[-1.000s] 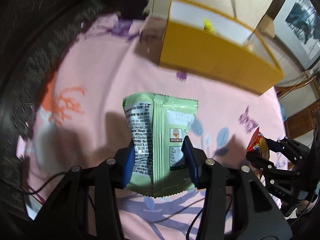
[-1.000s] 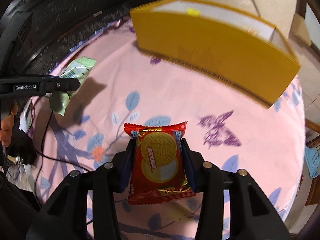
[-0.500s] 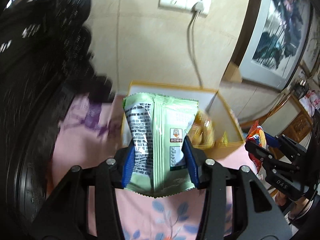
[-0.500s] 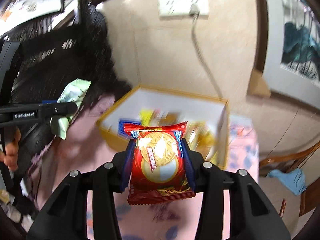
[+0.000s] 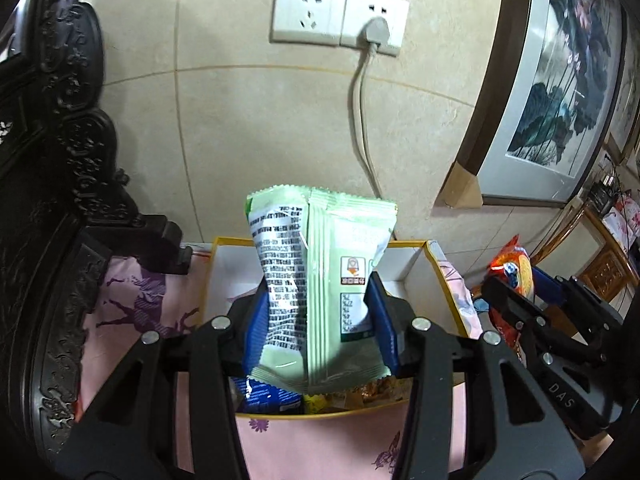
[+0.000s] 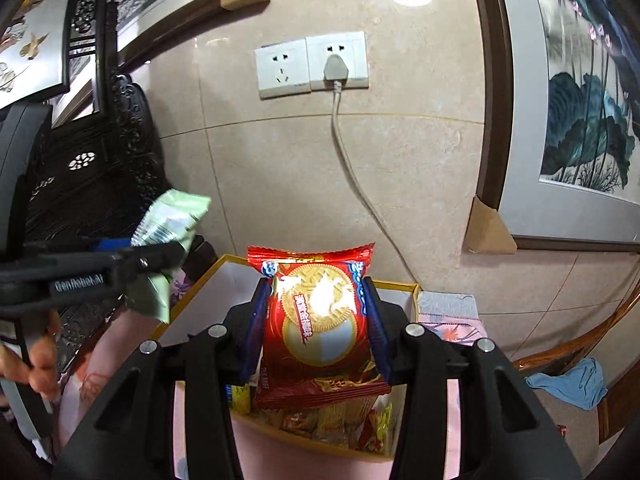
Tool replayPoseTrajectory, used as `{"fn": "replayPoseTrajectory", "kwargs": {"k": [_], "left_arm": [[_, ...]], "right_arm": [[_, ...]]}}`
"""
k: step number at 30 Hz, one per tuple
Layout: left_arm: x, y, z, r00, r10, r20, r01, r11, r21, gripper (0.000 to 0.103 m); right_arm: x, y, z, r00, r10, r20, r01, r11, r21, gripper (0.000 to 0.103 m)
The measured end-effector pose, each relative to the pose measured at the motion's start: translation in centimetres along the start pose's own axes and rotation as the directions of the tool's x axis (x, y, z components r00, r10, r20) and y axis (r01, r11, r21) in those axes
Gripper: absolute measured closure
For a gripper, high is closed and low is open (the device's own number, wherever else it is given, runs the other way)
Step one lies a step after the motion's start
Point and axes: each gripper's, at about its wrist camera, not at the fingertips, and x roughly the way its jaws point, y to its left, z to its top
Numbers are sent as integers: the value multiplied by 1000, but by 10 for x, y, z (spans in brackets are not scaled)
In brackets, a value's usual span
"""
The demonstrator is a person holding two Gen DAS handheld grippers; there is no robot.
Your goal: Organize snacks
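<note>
The left gripper (image 5: pixel 318 320) clamps a green packet (image 5: pixel 320 280), the right gripper (image 6: pixel 314 328) a red packet (image 6: pixel 320 324), both above the yellow box (image 5: pixel 444 280).

The green packet (image 5: pixel 320 288) covers much of the yellow box (image 5: pixel 444 280) in the left wrist view, so most of what lies inside is hidden; only a blue wrapper (image 5: pixel 268 394) and some yellow wrappers (image 5: pixel 360 394) peek out below it. In the right wrist view the red biscuit packet (image 6: pixel 320 328) hides the box's middle. The framed painting (image 6: pixel 580 120) is cut off by the picture's edge. Print on both packets is too small to read.
</note>
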Motion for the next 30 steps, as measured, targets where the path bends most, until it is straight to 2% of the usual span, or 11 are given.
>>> {"fn": "replayPoseTrajectory", "kwargs": {"k": [7,10,11,12,13,14,20,30], "left_arm": [[25,-1,-2,999,9,-32,-9,1000,0,57],[30,-1,-2,999,22,-33,-22,1000,-3,51],[31,0,-3,999,37,-32,-37,999,-6,34],[31,0,-3,998,63,-31,-63,998,-9,11],[30,0,-3,996,89,-25,-89,996,-11,3],[29,0,-3,992,128,-15,-128,992,-12,2],[34,7,-2,986,144,-79,-148,988,-46,2],[28,8,-2,985,155,-77,-158,987,-39,2]], "right_arm": [[20,-7,-4,1000,-9,-29,10,1000,13,58],[28,-10,-5,999,-4,-48,5,1000,25,56],[30,-10,-5,999,-9,-54,10,1000,29,45],[31,-10,-6,998,-17,-55,19,999,33,20],[31,-9,-6,998,-33,-52,35,999,33,6],[29,-9,-7,998,-44,-39,45,998,31,1],[29,-5,-9,998,-42,-55,43,999,24,1],[25,-6,-15,995,-51,-82,54,998,30,1]]}}
